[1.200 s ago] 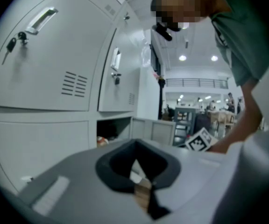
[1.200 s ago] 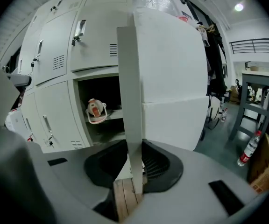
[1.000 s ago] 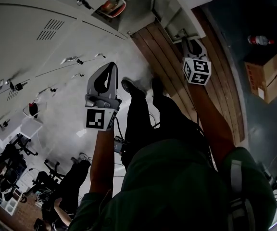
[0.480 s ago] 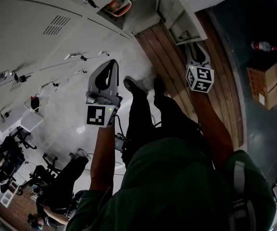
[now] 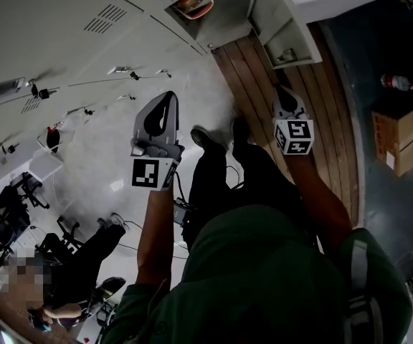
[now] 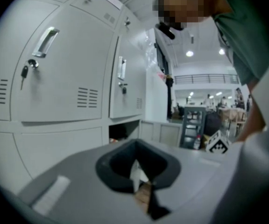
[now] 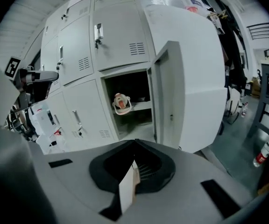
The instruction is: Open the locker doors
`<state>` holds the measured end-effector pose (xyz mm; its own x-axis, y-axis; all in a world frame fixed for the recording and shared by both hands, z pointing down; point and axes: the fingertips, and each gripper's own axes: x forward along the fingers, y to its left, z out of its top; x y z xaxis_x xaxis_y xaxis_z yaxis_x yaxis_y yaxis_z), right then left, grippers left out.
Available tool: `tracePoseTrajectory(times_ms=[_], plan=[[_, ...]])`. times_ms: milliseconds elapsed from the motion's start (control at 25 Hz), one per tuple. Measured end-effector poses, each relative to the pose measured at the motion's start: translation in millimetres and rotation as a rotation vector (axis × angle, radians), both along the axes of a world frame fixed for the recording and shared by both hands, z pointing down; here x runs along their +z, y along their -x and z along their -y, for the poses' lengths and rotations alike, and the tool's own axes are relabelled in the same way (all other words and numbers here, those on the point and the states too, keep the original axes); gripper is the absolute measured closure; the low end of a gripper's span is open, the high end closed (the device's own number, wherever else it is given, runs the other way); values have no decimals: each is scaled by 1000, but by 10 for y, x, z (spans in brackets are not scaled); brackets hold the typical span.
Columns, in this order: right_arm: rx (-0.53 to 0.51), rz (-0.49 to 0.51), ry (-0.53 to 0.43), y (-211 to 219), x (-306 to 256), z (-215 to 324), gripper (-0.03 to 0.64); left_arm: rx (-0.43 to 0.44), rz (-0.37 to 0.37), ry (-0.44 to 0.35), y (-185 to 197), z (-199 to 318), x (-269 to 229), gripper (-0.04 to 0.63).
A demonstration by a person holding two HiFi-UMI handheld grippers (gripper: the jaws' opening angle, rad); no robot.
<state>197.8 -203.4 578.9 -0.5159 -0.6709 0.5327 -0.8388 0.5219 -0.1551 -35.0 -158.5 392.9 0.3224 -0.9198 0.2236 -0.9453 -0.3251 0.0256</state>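
Note:
The grey lockers (image 5: pixel 63 27) fill the upper left of the head view. One lower door (image 7: pixel 169 97) stands swung open, and its compartment (image 7: pixel 130 101) holds a red and white item (image 7: pixel 120 103). The other doors (image 6: pixel 55 64) are closed, with handles (image 6: pixel 46 40) and keys (image 6: pixel 24 72) in their locks. My right gripper (image 7: pixel 130 181) is shut on nothing and hangs a good way back from the open door (image 5: pixel 285 27). My left gripper (image 6: pixel 141 183) is shut too, empty, pointing at the closed doors from a distance. Both grippers (image 5: pixel 165 100) (image 5: pixel 283 92) hover over the floor.
A wooden platform (image 5: pixel 314 106) runs along the locker base. A cardboard box (image 5: pixel 400 135) and a bottle (image 5: pixel 400 82) sit on the dark floor at right. My feet (image 5: pixel 206 136) stand on the pale floor. A seated person (image 5: pixel 77 271) and chairs are at the lower left.
The right gripper has drawn back from the open door toward me. The left gripper has barely moved. The lockers have slid upward in the head view.

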Motion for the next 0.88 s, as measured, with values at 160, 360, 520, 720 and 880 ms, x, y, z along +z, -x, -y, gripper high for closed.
tracePoseTrajectory(times_ms=[160, 360, 520, 720, 880], plan=[[-94, 22, -28, 475, 64, 81, 611, -37, -5, 14, 192, -74, 121, 595], [-176, 22, -86, 1049, 431, 224, 611, -59, -20, -1, 543, -113, 471, 595], [-192, 14, -105, 1394, 905, 360, 611, -61, -6, -17, 838, -172, 989, 595], [-209, 8, -123, 1658, 1517, 516, 611, -118, -13, -6, 1153, -175, 1639, 595], [-234, 4, -142, 1858, 2041, 632, 609, -125, -22, 13, 1346, -160, 2253, 595]])
